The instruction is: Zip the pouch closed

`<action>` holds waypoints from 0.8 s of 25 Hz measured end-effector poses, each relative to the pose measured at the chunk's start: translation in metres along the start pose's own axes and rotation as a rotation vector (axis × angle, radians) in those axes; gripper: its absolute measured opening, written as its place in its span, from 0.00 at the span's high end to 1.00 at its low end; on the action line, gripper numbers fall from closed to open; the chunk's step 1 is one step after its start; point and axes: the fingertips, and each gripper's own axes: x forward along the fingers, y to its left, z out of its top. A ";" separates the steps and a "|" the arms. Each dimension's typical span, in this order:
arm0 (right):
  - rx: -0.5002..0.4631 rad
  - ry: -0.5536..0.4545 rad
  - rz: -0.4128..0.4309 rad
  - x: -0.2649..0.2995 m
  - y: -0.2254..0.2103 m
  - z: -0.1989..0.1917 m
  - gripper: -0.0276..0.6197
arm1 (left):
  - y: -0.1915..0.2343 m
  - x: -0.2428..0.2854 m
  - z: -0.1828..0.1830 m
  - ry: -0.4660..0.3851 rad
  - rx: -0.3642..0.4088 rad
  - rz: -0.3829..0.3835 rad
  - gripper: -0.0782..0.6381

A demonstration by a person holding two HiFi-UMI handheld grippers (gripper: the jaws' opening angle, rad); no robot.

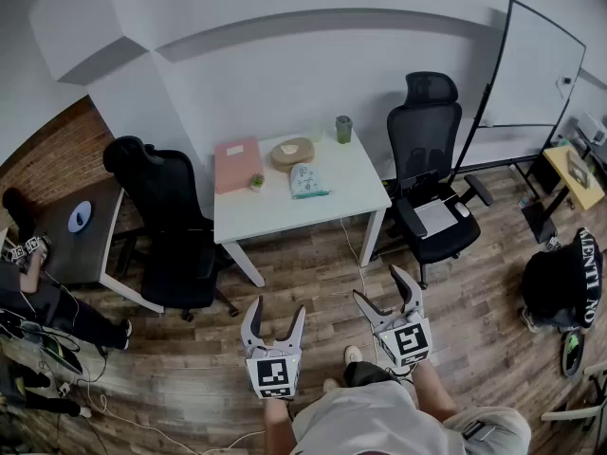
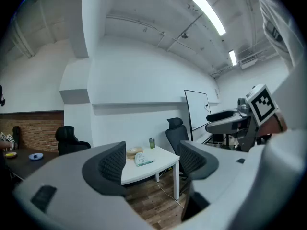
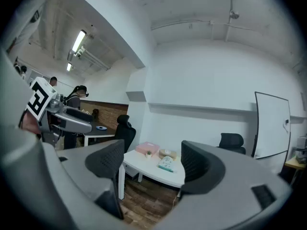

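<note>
A pale green pouch [image 1: 308,180] lies flat on the white table [image 1: 285,214] across the room, with wooden floor between it and me. The same pouch [image 2: 143,160] shows small between the left jaws, and as a pale shape [image 3: 166,165] between the right jaws. My left gripper [image 1: 276,313] is held level over the floor, open and empty. To its right my right gripper [image 1: 381,287] is also open and holds nothing. Whether the pouch's zip is open or closed cannot be made out from here.
On the table also lie a pink pad [image 1: 236,163], a small plant [image 1: 256,181], a tan round object [image 1: 292,152] and a green cup [image 1: 343,129]. Black office chairs [image 1: 171,226] [image 1: 429,173] flank it. A whiteboard [image 1: 536,74] stands right, a dark desk [image 1: 81,230] left, a black bag [image 1: 560,282] on the floor.
</note>
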 end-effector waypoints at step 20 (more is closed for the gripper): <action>0.011 0.013 -0.018 0.069 -0.011 -0.012 0.25 | 0.043 0.065 -0.012 -0.007 -0.014 0.003 0.37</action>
